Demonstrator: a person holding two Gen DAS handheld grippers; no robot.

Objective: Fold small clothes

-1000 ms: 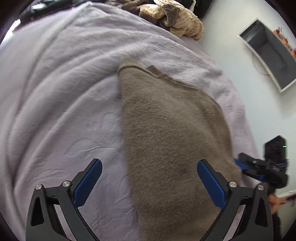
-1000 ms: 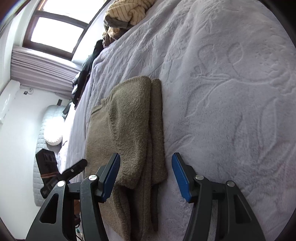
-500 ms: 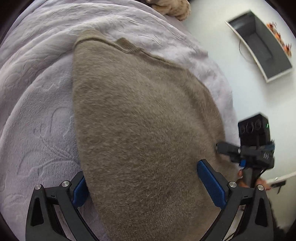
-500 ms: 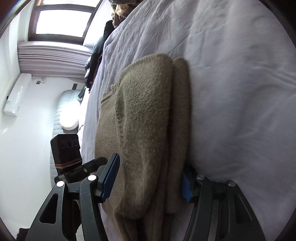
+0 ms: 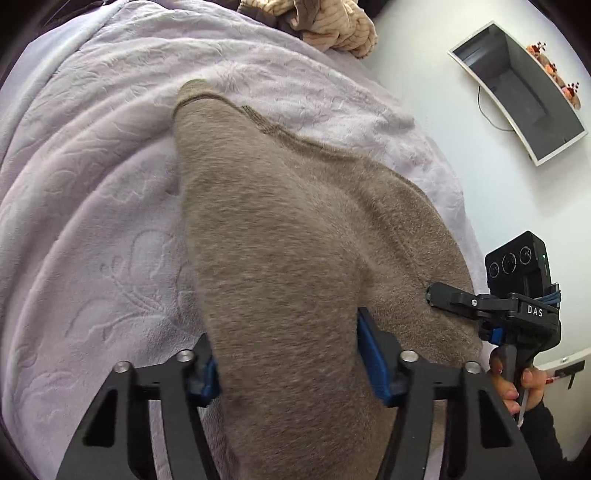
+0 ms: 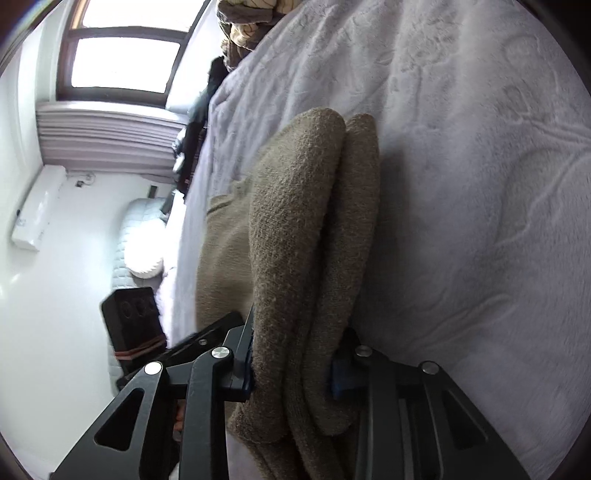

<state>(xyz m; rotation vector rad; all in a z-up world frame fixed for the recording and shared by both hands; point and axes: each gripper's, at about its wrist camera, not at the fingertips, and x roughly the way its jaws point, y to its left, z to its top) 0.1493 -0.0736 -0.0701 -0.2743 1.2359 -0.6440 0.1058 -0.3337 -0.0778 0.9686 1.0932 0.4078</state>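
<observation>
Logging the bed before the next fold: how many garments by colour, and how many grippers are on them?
Brown sweater: 1
Beige striped garment pile: 1, pieces unclear
Left gripper, right gripper, both clamped on sweater: 2
Total: 4

The left gripper (image 5: 288,362) is a matt black frame with triangular cut-outs in its two arms, round silver screws at the joints and blue ribbed pads on the fingers (image 5: 373,362). The right gripper (image 6: 291,363) is built alike: black struts, silver screw heads, blue pads. Seen from the left wrist, it bears white letters "DAS", a blue cable bundle and a black camera box (image 5: 517,262) with three round lenses and a small green light. The hand (image 5: 517,384) on its grip wears a dark sleeve (image 5: 550,435).
</observation>
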